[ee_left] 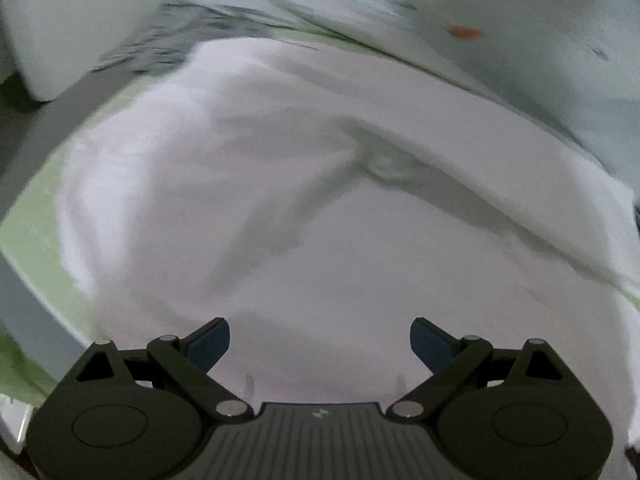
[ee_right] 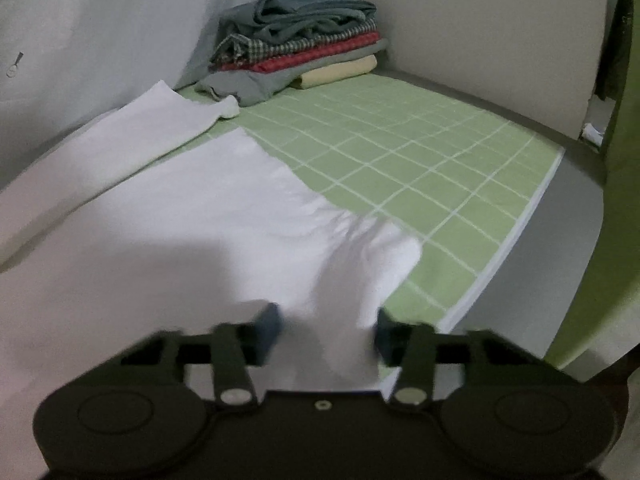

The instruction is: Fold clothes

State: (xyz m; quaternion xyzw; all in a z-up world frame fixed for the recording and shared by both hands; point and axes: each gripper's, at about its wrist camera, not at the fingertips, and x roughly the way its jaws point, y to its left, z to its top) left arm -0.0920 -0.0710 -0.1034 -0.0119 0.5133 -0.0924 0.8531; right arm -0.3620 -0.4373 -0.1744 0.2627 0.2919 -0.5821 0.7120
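Green checked sheet (ee_right: pixel 400 168), white garment (ee_right: pixel 180 208) lengthwise.

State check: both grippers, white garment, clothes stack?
left gripper: open, nothing between fingers
right gripper: a bunched fold lies between its fingers; grip unclear
white garment: spread on the green sheet, unfolded
clothes stack: folded, piled at far end
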